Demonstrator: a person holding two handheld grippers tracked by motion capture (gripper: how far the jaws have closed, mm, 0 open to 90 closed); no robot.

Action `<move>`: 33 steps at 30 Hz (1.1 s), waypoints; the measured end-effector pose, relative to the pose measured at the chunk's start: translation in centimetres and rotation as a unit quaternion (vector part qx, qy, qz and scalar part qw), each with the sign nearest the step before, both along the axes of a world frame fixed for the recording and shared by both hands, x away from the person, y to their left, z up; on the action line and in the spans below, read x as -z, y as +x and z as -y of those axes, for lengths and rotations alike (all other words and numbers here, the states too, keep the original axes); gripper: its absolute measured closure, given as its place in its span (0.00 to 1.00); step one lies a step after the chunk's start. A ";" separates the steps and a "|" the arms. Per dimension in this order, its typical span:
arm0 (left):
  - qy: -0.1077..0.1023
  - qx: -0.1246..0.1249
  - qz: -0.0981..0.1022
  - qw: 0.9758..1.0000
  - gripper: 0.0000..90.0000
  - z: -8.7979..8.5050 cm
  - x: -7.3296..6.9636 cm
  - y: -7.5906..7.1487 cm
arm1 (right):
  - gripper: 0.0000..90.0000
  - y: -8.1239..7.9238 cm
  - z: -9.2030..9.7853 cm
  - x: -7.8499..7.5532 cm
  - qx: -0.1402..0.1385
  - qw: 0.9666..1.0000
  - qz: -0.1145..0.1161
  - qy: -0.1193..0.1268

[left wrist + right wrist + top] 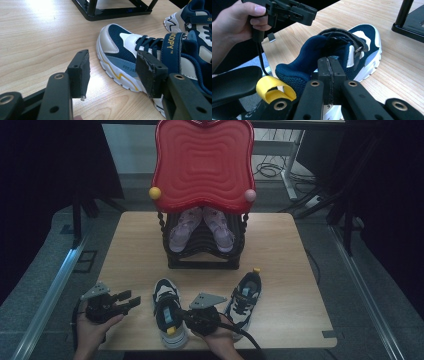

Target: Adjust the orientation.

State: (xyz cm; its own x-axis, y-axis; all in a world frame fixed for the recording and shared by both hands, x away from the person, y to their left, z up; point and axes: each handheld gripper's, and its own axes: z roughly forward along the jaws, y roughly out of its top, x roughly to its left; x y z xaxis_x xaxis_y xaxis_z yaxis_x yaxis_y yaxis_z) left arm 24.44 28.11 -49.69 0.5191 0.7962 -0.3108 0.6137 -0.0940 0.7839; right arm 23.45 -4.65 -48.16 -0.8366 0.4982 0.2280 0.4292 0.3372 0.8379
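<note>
Gripping nothing that can be made out for sure, the right gripper [186,316] has its jaws pressed together at the heel collar of the near-left sneaker [167,312]; whether fabric is pinched I cannot tell. That shoe looks light, with soft mesh and a stiff sole, so the padded collar or yellow heel loop [274,91] seem the best holds. Farther left, the left gripper [131,301] hangs wide open and empty.

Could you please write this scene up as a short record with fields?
Surface: wooden table
Rack: black shoe rack at the table's far side, red top, pair of pink sandals on a shelf
Left sneaker: navy and white, flat on the table, yellow heel loop
Right sneaker: same style, beside it, apart
Left gripper: jaws open, nothing between them, beside the left sneaker
Right gripper: jaws shut at the left sneaker's collar; whether it pinches fabric, unclear
</note>
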 end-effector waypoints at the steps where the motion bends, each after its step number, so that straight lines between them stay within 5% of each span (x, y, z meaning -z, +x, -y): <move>1: 0.000 0.000 0.000 1.000 0.50 0.0 0.0 0.0 | 1.00 0.0 0.2 0.0 0.000 1.000 -0.001 0.002; 14: 0.002 0.002 -0.006 1.000 0.50 0.2 0.3 0.1 | 1.00 -1.3 3.2 1.3 0.005 1.000 -0.005 -0.009; 24: 0.003 0.001 -0.007 1.000 0.50 0.1 0.3 0.1 | 1.00 -1.4 1.9 2.4 -0.015 1.000 -0.011 -0.024; 33: 0.003 -0.001 -0.008 1.000 0.50 0.0 0.4 0.2 | 1.00 -1.7 0.7 2.9 -0.034 0.999 -0.009 -0.013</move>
State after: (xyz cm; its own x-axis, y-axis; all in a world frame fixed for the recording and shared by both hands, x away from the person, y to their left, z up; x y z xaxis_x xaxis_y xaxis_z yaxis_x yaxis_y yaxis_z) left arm 24.62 28.14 -50.05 0.5123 0.7990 -0.3149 0.6267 -0.0971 0.7732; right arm 21.73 -5.33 -51.09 -0.8649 0.4457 0.2310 0.4194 0.3887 0.8204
